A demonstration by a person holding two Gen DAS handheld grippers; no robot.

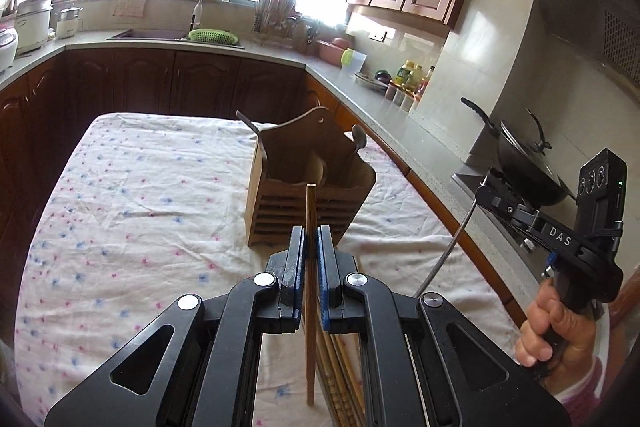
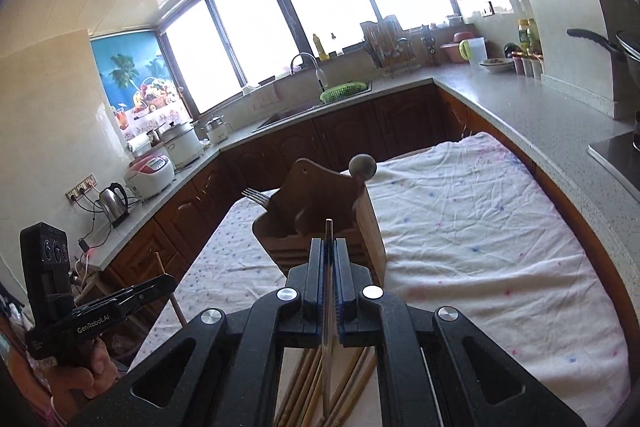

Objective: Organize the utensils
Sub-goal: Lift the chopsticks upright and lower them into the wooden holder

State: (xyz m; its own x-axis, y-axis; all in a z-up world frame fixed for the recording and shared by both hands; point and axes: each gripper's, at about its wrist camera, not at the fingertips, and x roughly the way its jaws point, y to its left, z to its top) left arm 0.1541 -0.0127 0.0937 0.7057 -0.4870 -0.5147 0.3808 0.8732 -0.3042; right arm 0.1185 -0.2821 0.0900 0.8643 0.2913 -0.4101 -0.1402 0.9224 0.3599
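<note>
A wooden holder (image 1: 308, 183) stands upright near the middle of a tabletop (image 1: 132, 195) covered by a white flowered cloth. It already has a spoon (image 1: 359, 139) standing at its 2 o'clock corner and a fork (image 2: 256, 195) leaning out at its 10 o'clock side, so the sorting looks partly done. The left gripper (image 1: 311, 247) has its jaws closed on one brown chopstick (image 1: 310, 227), held upright, with the top end in line with the holder's front slats. The right gripper (image 2: 329, 255) has its jaws closed on a thin, metallic-looking utensil (image 2: 329, 239) that points toward the holder; what kind it is cannot be told, as only its narrow shaft shows. Neither held piece is in the holder yet. Below both grippers, at 6 o'clock, a loose bundle of chopsticks (image 2: 308, 387) lies on the cloth, waiting to be sorted. By this reading, the task is around its middle: two pieces stowed, two in hand, several left.
</note>
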